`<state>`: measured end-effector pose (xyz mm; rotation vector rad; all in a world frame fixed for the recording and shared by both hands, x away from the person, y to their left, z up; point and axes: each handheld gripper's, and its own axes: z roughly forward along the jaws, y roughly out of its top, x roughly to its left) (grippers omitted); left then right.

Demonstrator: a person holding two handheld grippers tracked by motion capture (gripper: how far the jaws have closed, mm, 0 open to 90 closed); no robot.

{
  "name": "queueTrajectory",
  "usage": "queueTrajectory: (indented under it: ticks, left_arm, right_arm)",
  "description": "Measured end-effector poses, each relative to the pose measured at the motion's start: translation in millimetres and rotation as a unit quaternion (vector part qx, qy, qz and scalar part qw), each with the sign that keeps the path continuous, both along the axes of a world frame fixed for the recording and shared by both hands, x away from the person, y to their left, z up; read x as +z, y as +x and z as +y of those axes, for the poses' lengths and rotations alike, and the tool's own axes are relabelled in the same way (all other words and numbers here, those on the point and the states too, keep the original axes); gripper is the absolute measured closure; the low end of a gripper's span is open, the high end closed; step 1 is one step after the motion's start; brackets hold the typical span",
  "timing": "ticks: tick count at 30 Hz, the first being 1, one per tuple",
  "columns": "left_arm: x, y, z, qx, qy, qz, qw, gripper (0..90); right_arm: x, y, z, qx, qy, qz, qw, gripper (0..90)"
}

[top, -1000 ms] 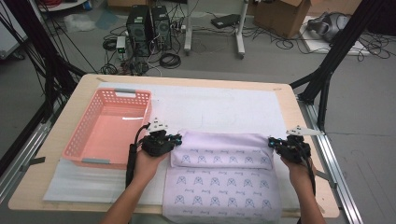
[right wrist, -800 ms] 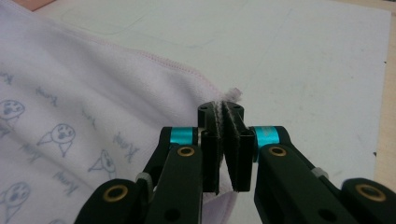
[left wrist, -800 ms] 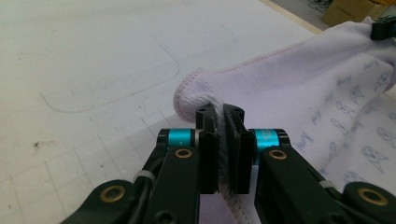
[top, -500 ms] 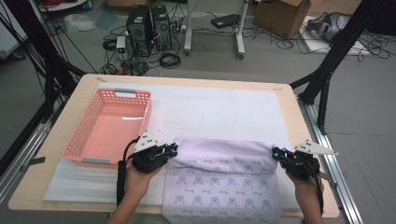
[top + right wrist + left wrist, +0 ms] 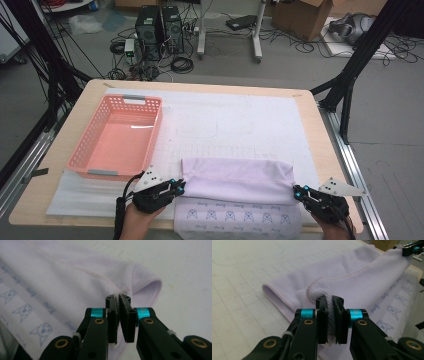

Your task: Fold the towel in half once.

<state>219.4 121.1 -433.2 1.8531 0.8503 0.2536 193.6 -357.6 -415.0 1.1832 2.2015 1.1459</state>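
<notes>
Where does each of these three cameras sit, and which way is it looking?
High view: above the person's side, looking forward and down on the table; both hands, left gripper and right gripper show.
Left gripper view: on the left gripper, looking along its jaws, shut on the cloth.
Right gripper view: on the right gripper, jaws shut on the cloth.
Shared: all three show the cloth.

The garment is showing plain pale lilac on its folded-over part — its lower layer is carrying rows of small blue cartoon faces. The basket is glowing salmon pink, sitting on a white mat over a light wooden table.
</notes>
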Motion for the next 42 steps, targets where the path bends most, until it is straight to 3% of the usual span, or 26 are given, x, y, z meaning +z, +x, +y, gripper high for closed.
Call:
queueTrajectory:
  ticks: [5, 8, 10, 12, 14, 16, 18, 22, 24, 26, 29, 31, 33, 34, 35, 38, 42]
  left_arm:
    - [-3.8, -7.5, 3.7, -0.001, 0.002, 0.009, 1.0000, 78.6]
    - [-2.7, -6.7, 8.3, 0.013, -0.008, 0.008, 0.9999, 62.5]
    - [-0.9, -3.1, 10.0, 0.023, -0.015, 0.001, 0.9996, 52.7]
    - [0.9, 1.9, 10.3, 0.028, -0.023, -0.004, 0.9993, 45.7]
    - [2.4, 8.3, 8.1, 0.029, -0.024, -0.011, 0.9992, 44.4]
    - [3.0, 16.7, 6.2, 0.032, -0.025, -0.014, 0.9991, 43.5]
    - [3.2, 25.1, 4.5, 0.036, -0.025, -0.014, 0.9989, 43.1]
    - [2.3, 40.9, 1.5, 0.043, -0.028, -0.012, 0.9986, 43.0]
    - [0.5, 46.0, 0.8, 0.046, -0.031, -0.008, 0.9984, 43.1]
    - [-2.2, 48.0, 0.5, 0.050, -0.034, -0.004, 0.9981, 43.1]
    - [-5.7, 47.5, 0.6, 0.052, -0.028, -0.002, 0.9983, 43.2]
    - [-7.3, 47.7, 1.8, 0.055, -0.027, 0.000, 0.9981, 43.3]
    - [-8.2, 48.0, 2.5, 0.059, -0.027, 0.002, 0.9979, 43.3]
    - [-8.6, 47.9, 2.5, 0.062, -0.027, 0.003, 0.9977, 43.2]
    - [-8.7, 47.9, 2.4, 0.062, -0.024, 0.002, 0.9978, 43.1]
    - [-9.0, 47.7, 0.9, 0.062, -0.016, -0.001, 0.9980, 42.4]
    - [-11.6, 51.4, -0.7, 0.068, -0.007, 0.005, 0.9977, 41.6]
  right_arm:
    - [-3.4, -11.3, -5.9, 0.012, 0.003, 0.017, 0.9998, 84.7]
    - [-3.2, -18.2, -8.4, 0.043, 0.007, 0.033, 0.9985, 76.9]
    - [1.2, -19.8, -12.5, 0.029, 0.023, 0.017, 0.9992, 62.8]
    - [8.5, -16.8, -19.1, -0.004, 0.050, -0.004, 0.9987, 59.5]
    - [13.8, -8.5, -21.9, -0.033, 0.038, -0.021, 0.9985, 62.3]
    - [13.2, 6.3, -22.7, -0.059, 0.028, -0.019, 0.9977, 67.7]
    - [6.0, 24.2, -20.6, -0.072, 0.036, 0.004, 0.9967, 69.8]
    - [-13.1, 53.6, -5.9, -0.067, 0.039, 0.052, 0.9956, 66.9]
    - [-20.9, 65.3, 0.8, -0.073, 0.038, 0.065, 0.9944, 62.1]
    - [-26.7, 74.4, 5.3, -0.079, 0.045, 0.078, 0.9927, 65.9]
    - [-28.6, 80.1, 11.0, -0.057, 0.046, 0.069, 0.9949, 86.8]
    - [-24.7, 80.7, 13.4, -0.080, -0.005, 0.049, 0.9956, 87.0]
    - [-22.0, 82.6, 9.6, -0.112, -0.055, 0.026, 0.9919, 86.9]
    - [-22.8, 84.5, 6.6, -0.119, -0.067, 0.024, 0.9904, 86.5]
    - [-25.4, 86.8, 4.6, -0.118, -0.068, 0.028, 0.9902, 84.7]
    - [-25.9, 86.5, 1.5, -0.134, -0.068, 0.017, 0.9884, 67.0]
    - [-18.4, 79.7, -13.8, -0.148, -0.010, 0.014, 0.9889, 60.0]
